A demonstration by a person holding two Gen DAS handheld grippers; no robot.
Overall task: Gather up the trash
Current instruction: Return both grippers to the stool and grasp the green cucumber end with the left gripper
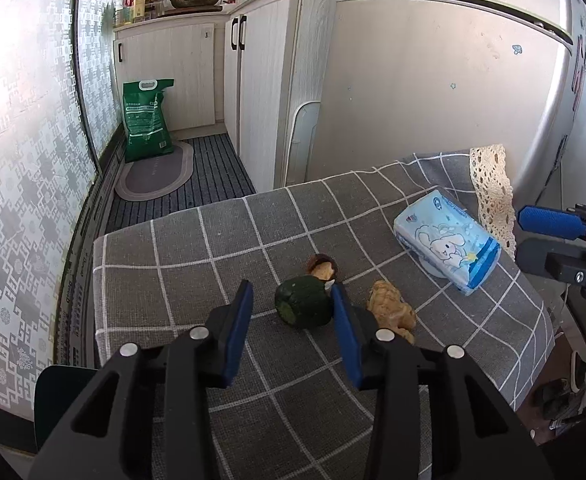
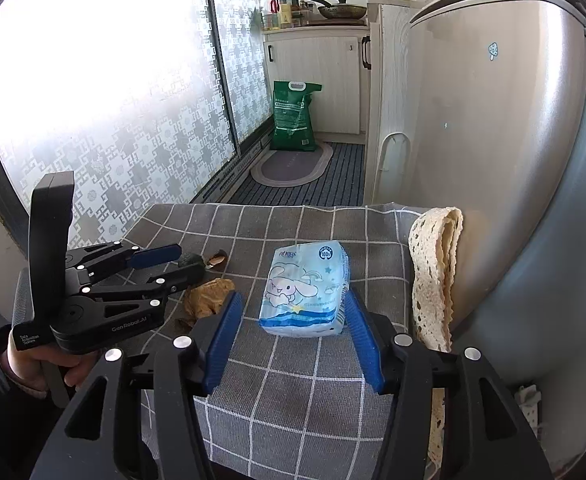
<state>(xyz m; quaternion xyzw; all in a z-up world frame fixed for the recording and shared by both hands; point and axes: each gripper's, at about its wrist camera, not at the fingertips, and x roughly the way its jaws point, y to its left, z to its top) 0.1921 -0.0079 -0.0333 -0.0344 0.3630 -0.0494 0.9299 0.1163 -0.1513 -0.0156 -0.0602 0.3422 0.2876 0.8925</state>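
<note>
On the grey checked tablecloth (image 1: 197,248) lie a dark green vegetable stub (image 1: 303,306), a brown nut shell (image 1: 323,267) behind it and a tan ginger-like scrap (image 1: 391,310) to its right. My left gripper (image 1: 291,294) is open, its fingertips on either side of the green stub, low over the cloth. It also shows in the right wrist view (image 2: 171,266). My right gripper (image 2: 293,306) is open around the near end of a blue tissue pack (image 2: 305,290), which also shows in the left wrist view (image 1: 447,242).
A folded lace cloth (image 2: 433,276) hangs at the table's right edge against the fridge (image 2: 493,140). Beyond the table are white cabinets (image 1: 269,92), a green sack (image 1: 147,120) on a floor mat, and a patterned glass door (image 1: 25,160) at left.
</note>
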